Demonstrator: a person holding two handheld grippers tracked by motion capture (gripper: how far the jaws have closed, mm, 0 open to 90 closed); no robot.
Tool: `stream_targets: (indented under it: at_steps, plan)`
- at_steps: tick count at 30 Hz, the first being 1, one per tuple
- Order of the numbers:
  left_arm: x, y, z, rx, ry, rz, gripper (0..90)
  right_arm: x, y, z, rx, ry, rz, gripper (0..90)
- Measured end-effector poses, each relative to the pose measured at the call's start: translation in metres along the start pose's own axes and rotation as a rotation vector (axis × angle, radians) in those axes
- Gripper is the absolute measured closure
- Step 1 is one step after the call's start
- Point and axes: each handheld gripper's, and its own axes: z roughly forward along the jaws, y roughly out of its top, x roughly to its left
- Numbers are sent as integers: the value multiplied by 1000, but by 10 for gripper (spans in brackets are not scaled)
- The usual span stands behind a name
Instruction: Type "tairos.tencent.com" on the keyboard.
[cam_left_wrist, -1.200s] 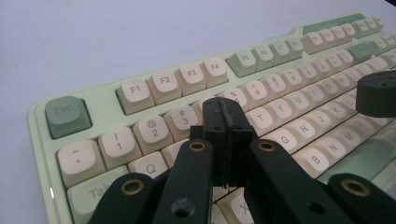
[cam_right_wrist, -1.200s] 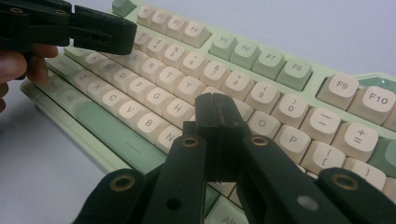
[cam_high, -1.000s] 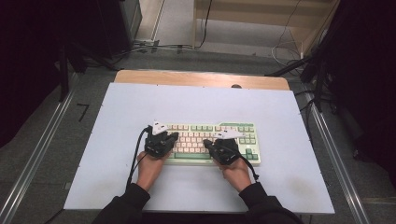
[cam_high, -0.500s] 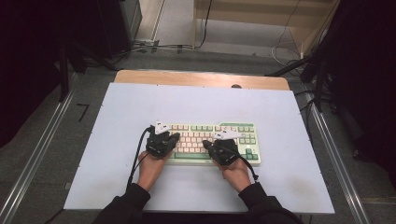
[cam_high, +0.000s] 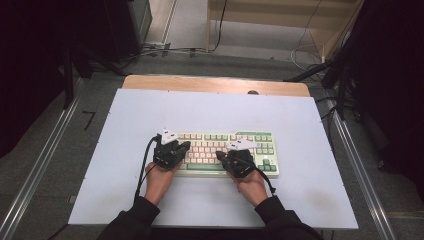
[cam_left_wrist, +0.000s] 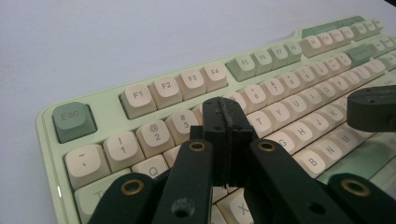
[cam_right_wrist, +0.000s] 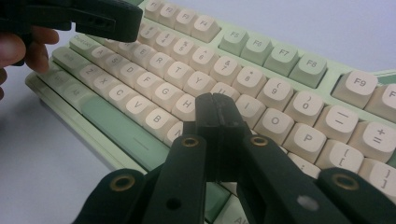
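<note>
A pale green keyboard (cam_high: 260, 150) with cream and green keys lies on the white table top (cam_high: 210, 110), near its front middle. My left gripper (cam_high: 186, 145) hovers over the keyboard's left half, jaws shut with nothing between them; in the left gripper view its tips (cam_left_wrist: 226, 112) sit above the keys near the number row of the keyboard (cam_left_wrist: 154, 93). My right gripper (cam_high: 219, 155) is over the middle of the keyboard, also shut and empty. Its tips (cam_right_wrist: 215, 108) hang above the keys around H and J of the keyboard (cam_right_wrist: 289, 79). The other gripper's jaw (cam_right_wrist: 100, 18) shows at upper left.
The white top lies on a wooden table whose back edge (cam_high: 215, 84) shows behind it. Metal rails (cam_high: 40, 165) run along both sides on the floor. Cables (cam_high: 165, 49) lie on the floor beyond the table. A wooden frame (cam_high: 280, 20) stands at the back.
</note>
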Motion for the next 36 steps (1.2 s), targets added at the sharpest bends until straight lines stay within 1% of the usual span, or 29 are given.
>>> stream_targets:
  at_steps: [6,19,25,30,33,36]
  plan:
    - [0,0,0,0,-2,-1,900,5,-1,3,5,14,-12,875]
    - [0,0,0,1,-5,0,900,12,0,9,11,26,-35,875]
    - [0,0,0,1,-6,0,900,13,-1,11,12,29,-46,874]
    - [0,0,0,2,-10,-4,900,14,-2,14,20,27,-50,875]
    - [0,0,1,3,-14,-6,900,15,-4,16,29,23,-60,875]
    - [-1,0,0,2,-14,-4,900,14,-3,15,26,23,-55,875]
